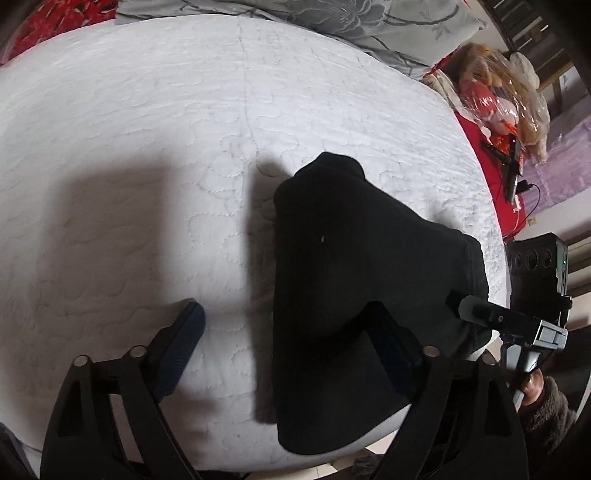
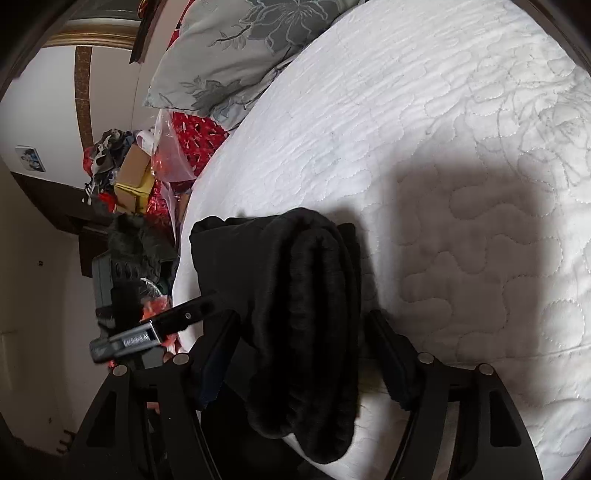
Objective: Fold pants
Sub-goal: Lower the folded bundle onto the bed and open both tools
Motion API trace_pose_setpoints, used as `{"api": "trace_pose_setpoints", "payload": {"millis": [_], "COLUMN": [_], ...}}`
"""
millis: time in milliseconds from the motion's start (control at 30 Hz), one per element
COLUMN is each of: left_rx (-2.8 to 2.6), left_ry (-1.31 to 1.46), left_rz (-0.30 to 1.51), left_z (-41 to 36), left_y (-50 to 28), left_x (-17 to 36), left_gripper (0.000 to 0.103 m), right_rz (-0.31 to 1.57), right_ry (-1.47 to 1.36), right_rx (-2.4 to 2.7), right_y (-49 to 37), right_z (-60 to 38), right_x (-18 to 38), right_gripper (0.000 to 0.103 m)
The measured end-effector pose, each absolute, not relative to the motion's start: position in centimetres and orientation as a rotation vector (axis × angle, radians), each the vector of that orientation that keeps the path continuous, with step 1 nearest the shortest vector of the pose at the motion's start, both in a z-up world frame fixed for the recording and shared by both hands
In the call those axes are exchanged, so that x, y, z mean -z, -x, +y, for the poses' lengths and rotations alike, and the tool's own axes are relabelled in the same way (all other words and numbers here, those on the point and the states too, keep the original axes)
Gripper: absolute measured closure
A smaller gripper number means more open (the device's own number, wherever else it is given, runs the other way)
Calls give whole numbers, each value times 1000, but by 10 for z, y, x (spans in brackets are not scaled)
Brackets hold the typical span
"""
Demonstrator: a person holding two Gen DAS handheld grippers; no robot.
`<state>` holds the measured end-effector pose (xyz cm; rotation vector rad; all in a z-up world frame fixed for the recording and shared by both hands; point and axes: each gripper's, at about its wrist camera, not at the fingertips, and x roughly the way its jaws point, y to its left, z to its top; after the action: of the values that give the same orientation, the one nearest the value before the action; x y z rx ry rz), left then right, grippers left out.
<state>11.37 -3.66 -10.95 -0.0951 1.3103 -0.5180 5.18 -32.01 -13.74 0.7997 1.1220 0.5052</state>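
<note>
The black pants lie folded into a thick bundle near the edge of the white quilted mattress. My left gripper is open wide above them. Its left finger hangs over bare mattress and its right finger over the bundle's near part, and neither pad presses the cloth. In the right wrist view the pants show as a stacked roll between the fingers of my right gripper. That gripper is open, with a sliver of mattress showing beside its right pad. One finger of each gripper shows in the other's view.
A grey floral pillow lies at the head of the bed. Beside the bed are red cloth, a plastic bag of items and a cardboard box. The mattress edge runs just beside the pants. A hand in a dark fuzzy sleeve holds the right gripper.
</note>
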Motion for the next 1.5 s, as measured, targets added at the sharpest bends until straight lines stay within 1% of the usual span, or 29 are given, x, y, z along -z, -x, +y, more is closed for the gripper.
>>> {"api": "trace_pose_setpoints", "payload": {"millis": [67,100,133,167,200,233,333,467,567,767,867,933,967,1000,1033,1100,1167,1200,1300,1467,1500], "left_rx": [500,492,485,500,535,563,514,479,480,440,394,336,307,284,270,243,242,254,249,190,186], "left_ry": [68,61,63,78,99,134,97,77,141,166,161,127,101,74,63,31,4,11,68,33,23], "left_rz": [1285,1266,1252,1239,1244,1265,1227,1203,1199,1136,1148,1185,1213,1229,1217,1160,1144,1146,1149,1096,1090], "left_z": [-45,-47,-49,-50,-50,-51,-55,-56,-41,-14,-2,1,1,1,2,3,2,4,10,-1,-5], "left_y": [-115,-114,-113,-109,-107,-105,-95,-84,-83,-92,-103,-114,-117,-119,-119,-115,-113,-113,-110,-91,-88], "left_x": [110,109,108,105,103,100,86,77,65,38,46,64,77,89,95,95,96,95,89,76,74], "left_gripper": [9,10,14,34,67,70,75,76,76,76,76,75,73,64,59,39,37,37,38,38,38], "right_rz": [1119,1120,1128,1140,1141,1137,1122,1096,1091,1058,1060,1081,1099,1118,1138,1117,1097,1095,1080,1025,1011], "right_ry": [-767,-740,-697,-690,-707,-732,-730,-714,-719,-713,-686,-643,-616,-581,-530,-468,-477,-495,-528,-487,-462], "right_rx": [-504,-492,-464,-456,-445,-438,-437,-446,-450,-501,-510,-484,-471,-455,-421,-394,-401,-397,-375,-319,-302], "right_y": [-55,-57,-59,-61,-62,-61,-55,-49,-46,-58,-74,-84,-89,-93,-96,-96,-93,-90,-81,-61,-56], "right_z": [-314,-310,-305,-304,-306,-308,-308,-304,-301,-280,-262,-249,-241,-232,-225,-222,-231,-240,-260,-267,-263], "right_x": [136,134,132,133,133,133,126,115,109,86,81,85,91,97,105,113,114,112,106,73,65], "right_gripper": [33,37,54,59,61,65,70,71,71,71,71,70,69,68,67,61,60,58,45,45,40]}}
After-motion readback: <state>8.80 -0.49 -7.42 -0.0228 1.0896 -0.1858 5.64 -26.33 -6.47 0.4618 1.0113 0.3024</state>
